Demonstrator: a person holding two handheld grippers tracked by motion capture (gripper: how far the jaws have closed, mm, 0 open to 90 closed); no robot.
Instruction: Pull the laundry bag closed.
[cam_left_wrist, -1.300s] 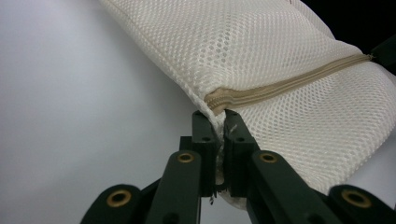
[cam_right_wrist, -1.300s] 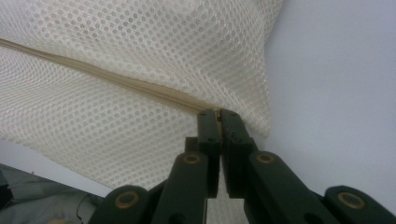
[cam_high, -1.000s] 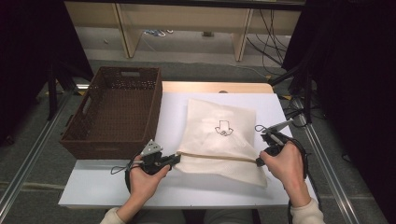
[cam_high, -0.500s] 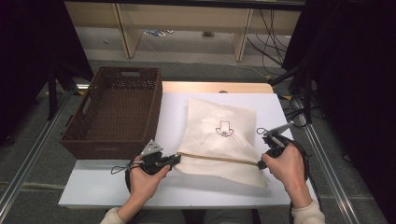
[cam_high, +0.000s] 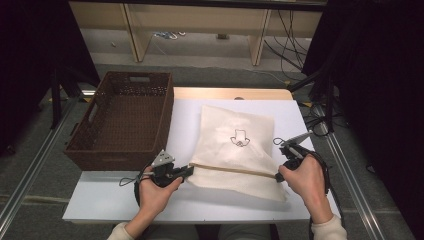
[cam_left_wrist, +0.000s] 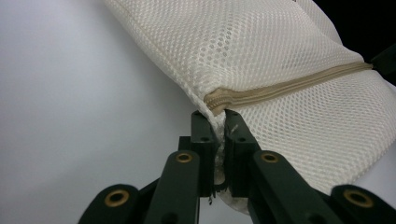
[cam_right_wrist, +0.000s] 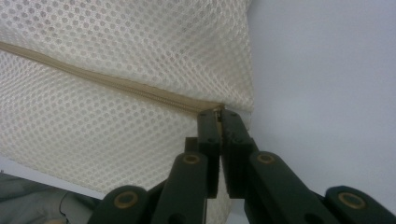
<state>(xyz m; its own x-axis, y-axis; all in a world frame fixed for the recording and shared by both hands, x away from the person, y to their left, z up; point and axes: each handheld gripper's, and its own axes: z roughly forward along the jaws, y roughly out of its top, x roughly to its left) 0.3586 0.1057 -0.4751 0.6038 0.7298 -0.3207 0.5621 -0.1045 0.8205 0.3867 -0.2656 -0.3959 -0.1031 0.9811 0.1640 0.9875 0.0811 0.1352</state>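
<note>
I have the mesh bag lying flat on the white table, toward its right half, with the brown basket just beside it on the left, hanging partly over the table's left edge. A small dark drawing sits near the middle of the bag. A beige zipper runs across the bag near my edge of the table, and I hold one end of it in each tool. My left gripper has its jaws pressed together on the fabric at the zipper's left end; in the left gripper view, the mesh is pinched between the fingertips right where the zipper starts. My right gripper is clamped on the opposite end; in the right gripper view, its jaws meet on the corner of the bag where the zipper stops, with bare table beyond. The zipper line looks taut and straight between my two hands.
</note>
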